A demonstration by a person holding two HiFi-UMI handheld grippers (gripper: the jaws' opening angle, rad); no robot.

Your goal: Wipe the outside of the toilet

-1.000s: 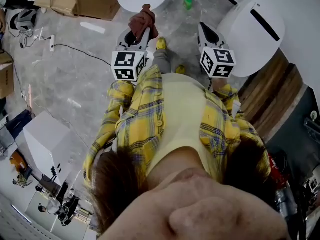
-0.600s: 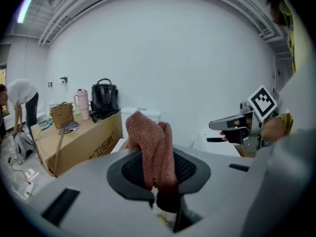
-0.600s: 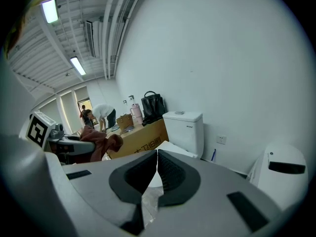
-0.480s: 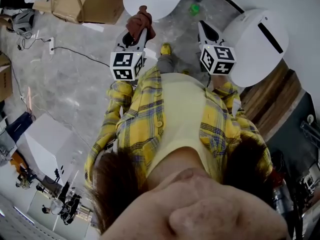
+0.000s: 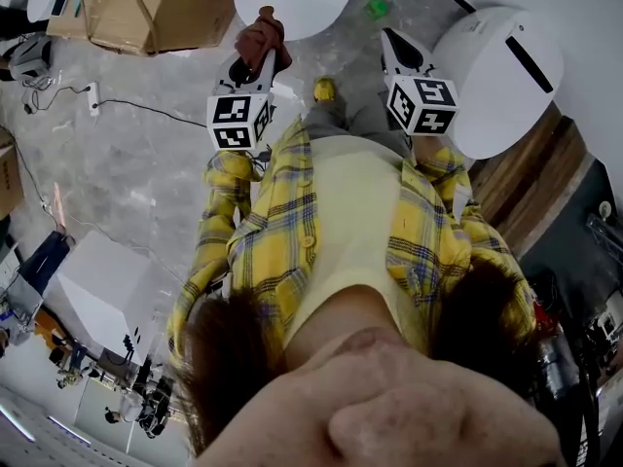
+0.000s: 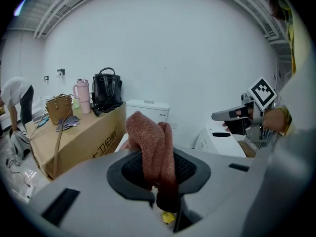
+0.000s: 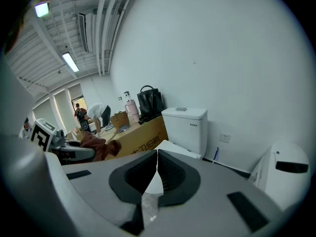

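Here, looking steeply down over my yellow plaid shirt (image 5: 292, 232), I stand facing a white toilet (image 7: 185, 126) set against the wall just ahead, its tank behind and its closed lid nearer me; my left gripper (image 6: 158, 174) has its jaws clamped on a reddish-brown cloth (image 6: 150, 144), which is folded so that a soft wad sticks up past the tips, probably so the cloth and not the hard jaws meets the porcelain; the cloth is in the air, near the lid but not touching it, so I judge the wiping not yet begun; my right gripper (image 7: 157, 167) has its jaws pressed together with nothing between them, held level with the left and well apart from it, likely kept free as a spare; a cardboard box (image 6: 74, 137) with bags on top stands left of the toilet, and a rounded white unit (image 5: 496, 71) with a dark slot stands to the right.
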